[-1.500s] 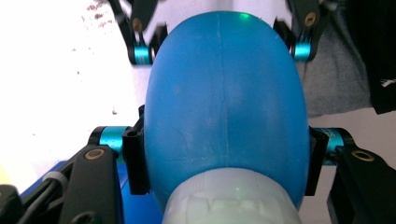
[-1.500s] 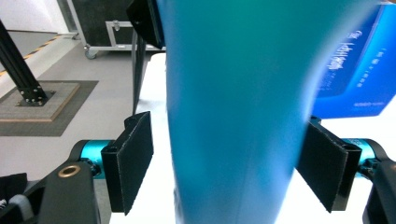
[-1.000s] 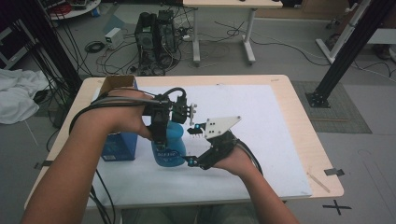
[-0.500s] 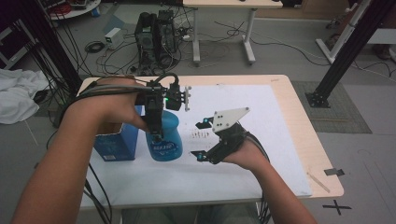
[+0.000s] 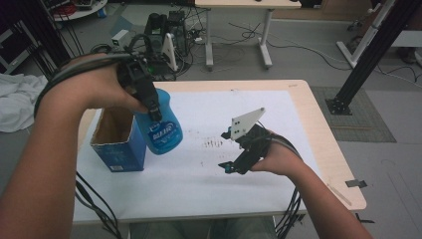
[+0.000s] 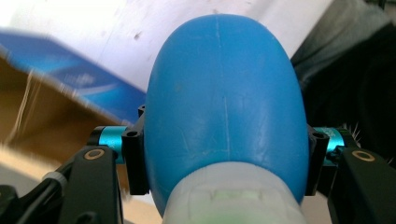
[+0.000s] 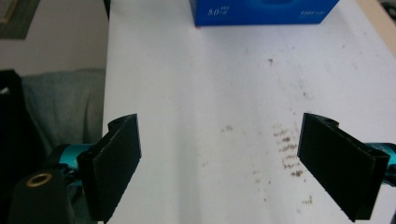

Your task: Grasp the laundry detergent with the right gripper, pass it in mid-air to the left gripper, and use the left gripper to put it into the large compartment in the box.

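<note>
Two handheld grippers work over a white-covered table point(image 5: 298, 124). The left gripper point(image 5: 149, 102) clamps a blue bottle point(image 5: 161, 127) near its neck, holding it in the air, tilted, just beside the open blue box point(image 5: 117, 144), apparently to lower it inside. The left forearm is raised, wrist bent downward. The right gripper point(image 5: 229, 167) rests low over the table, well apart, jaws spread wide and empty.

Left tool point(image 5: 149, 102) clamped, right tool point(image 5: 239, 154) agape
</note>
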A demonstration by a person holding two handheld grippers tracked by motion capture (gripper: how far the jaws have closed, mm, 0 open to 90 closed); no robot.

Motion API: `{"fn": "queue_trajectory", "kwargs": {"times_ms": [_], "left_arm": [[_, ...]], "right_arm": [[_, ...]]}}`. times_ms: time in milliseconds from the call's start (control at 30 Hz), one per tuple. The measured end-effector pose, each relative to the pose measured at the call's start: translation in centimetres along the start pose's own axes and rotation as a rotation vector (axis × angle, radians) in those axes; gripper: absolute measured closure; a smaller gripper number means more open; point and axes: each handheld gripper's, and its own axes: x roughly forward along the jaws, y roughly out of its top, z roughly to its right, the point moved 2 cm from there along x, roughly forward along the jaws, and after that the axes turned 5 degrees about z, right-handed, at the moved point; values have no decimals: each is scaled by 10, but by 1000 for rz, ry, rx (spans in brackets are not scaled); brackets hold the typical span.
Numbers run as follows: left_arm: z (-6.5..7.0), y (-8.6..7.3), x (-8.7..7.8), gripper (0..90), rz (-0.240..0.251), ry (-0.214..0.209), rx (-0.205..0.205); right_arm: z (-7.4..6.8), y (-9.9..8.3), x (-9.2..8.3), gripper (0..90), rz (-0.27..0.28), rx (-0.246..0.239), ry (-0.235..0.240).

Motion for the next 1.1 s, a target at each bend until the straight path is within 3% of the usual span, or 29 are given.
{"fn": "queue_trajectory", "kwargs": {"times_ms": [133, 300, 567, 667, 733, 1100], "left_arm": [[-13, -9, -7, 379, -16, -3, -114], [-28, -22, -14, 379, -9, 0, -253], [-54, -40, -30, 379, 28, 19, -420], [-61, -44, -32, 379, 33, 34, -454], [-68, -46, -32, 379, 14, 43, -436], [-95, -57, -33, 379, 13, 66, -442]], "right_arm": [[-1, 0, -5, 127, -46, -21, 5], [-2, -1, -6, 127, -58, -51, 9], [-3, -1, -2, 127, -55, -70, 20], [-2, 0, -1, 127, -48, -77, 23], [-3, 0, -1, 127, -52, -71, 23], [-2, 0, 1, 127, -55, -67, 21]]}}
